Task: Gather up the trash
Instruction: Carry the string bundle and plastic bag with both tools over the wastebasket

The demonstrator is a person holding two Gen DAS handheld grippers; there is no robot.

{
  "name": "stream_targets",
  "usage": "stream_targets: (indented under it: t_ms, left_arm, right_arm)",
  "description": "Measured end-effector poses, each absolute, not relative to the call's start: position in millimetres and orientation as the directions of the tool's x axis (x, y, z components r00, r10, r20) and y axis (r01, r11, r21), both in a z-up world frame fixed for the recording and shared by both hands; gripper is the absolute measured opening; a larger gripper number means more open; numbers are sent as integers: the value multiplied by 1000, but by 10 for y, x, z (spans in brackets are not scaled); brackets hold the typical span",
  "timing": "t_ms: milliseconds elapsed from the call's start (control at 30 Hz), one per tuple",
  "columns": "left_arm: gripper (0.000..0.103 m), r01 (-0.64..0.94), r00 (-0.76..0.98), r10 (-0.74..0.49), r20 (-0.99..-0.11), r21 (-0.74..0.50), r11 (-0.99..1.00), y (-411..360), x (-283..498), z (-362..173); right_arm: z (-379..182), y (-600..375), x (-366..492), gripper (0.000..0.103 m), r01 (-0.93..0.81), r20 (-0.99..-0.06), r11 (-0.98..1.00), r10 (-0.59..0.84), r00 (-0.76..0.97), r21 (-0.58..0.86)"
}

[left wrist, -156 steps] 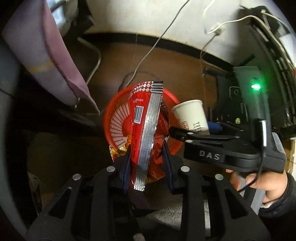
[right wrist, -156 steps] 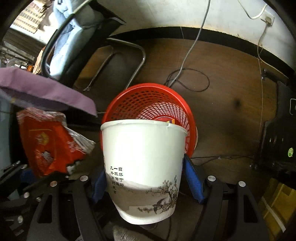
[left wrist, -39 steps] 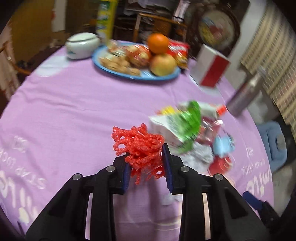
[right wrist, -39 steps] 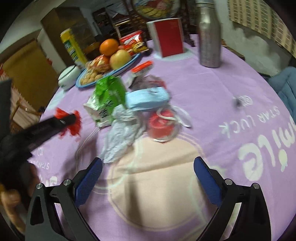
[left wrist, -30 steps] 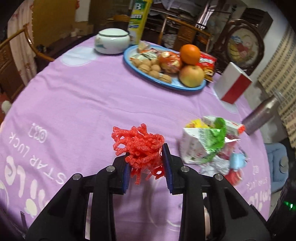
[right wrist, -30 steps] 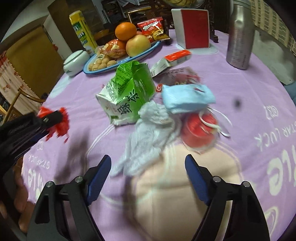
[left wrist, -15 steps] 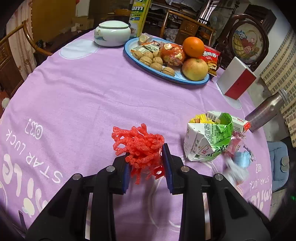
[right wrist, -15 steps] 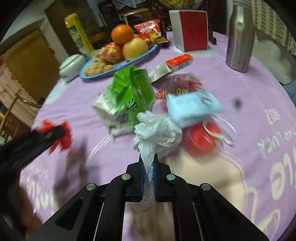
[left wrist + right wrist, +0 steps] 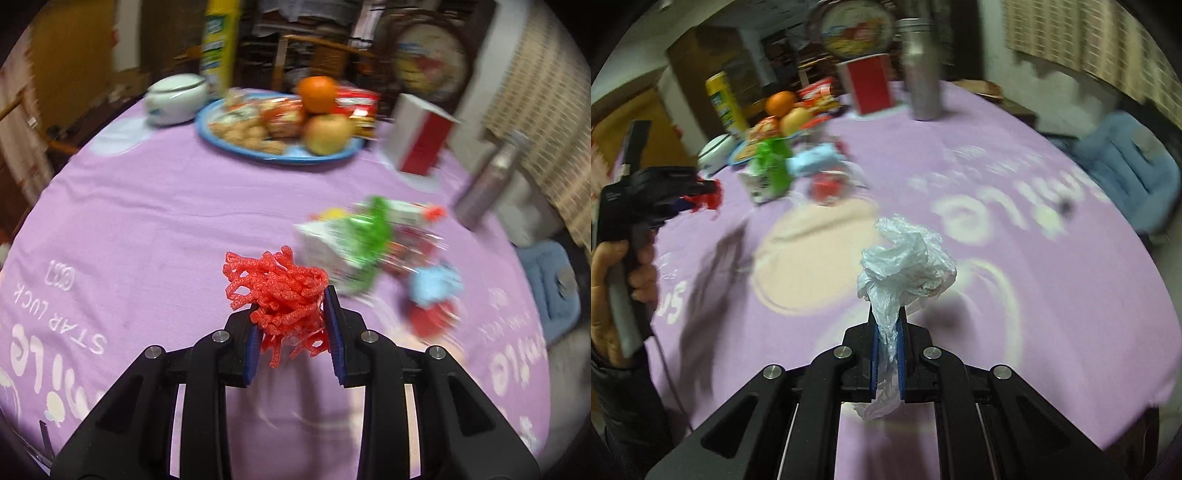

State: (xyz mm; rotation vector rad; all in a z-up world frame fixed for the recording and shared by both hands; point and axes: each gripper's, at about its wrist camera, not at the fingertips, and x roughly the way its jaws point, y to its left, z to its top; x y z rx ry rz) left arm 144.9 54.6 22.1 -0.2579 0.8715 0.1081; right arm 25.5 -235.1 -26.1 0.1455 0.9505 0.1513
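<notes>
My left gripper (image 9: pixel 292 328) is shut on a red foam fruit net (image 9: pixel 277 291) and holds it above the purple tablecloth (image 9: pixel 147 229). My right gripper (image 9: pixel 887 334) is shut on a crumpled white plastic bag (image 9: pixel 907 266), lifted off the table. More trash lies in a pile: a green and white carton (image 9: pixel 351 236), a light blue wad (image 9: pixel 434 286) and a red round piece (image 9: pixel 430 317). The left gripper also shows in the right wrist view (image 9: pixel 701 194), near the carton (image 9: pixel 768 173).
A blue plate (image 9: pixel 280 153) with an orange, an apple and snacks stands at the back. A white lidded bowl (image 9: pixel 175 96), a red and white box (image 9: pixel 421 138) and a steel bottle (image 9: pixel 487 184) stand around it. A blue cushion (image 9: pixel 1126 162) lies beyond the table's right edge.
My right gripper has lifted the white plastic bag away from the pile and swung right and back. My left gripper still holds the red net and has tilted lower over the table.
</notes>
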Motion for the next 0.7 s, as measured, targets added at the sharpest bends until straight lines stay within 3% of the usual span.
stream_targets:
  t_ms: [300, 433, 700]
  left_arm:
    - [32, 96, 642, -204, -739, -187, 978, -504, 884, 318]
    - [32, 231, 599, -339, -726, -250, 940, -891, 485, 189]
    - [32, 498, 505, -471, -723, -202, 843, -1715, -50, 188]
  right_arm:
    - [-242, -3045, -358, 8, 40, -749, 978, 129, 650, 204]
    - [-229, -3285, -611, 8, 73, -725, 973, 111, 679, 217]
    - [-293, -3935, -1061, 8, 207, -706, 946, 31, 708, 250]
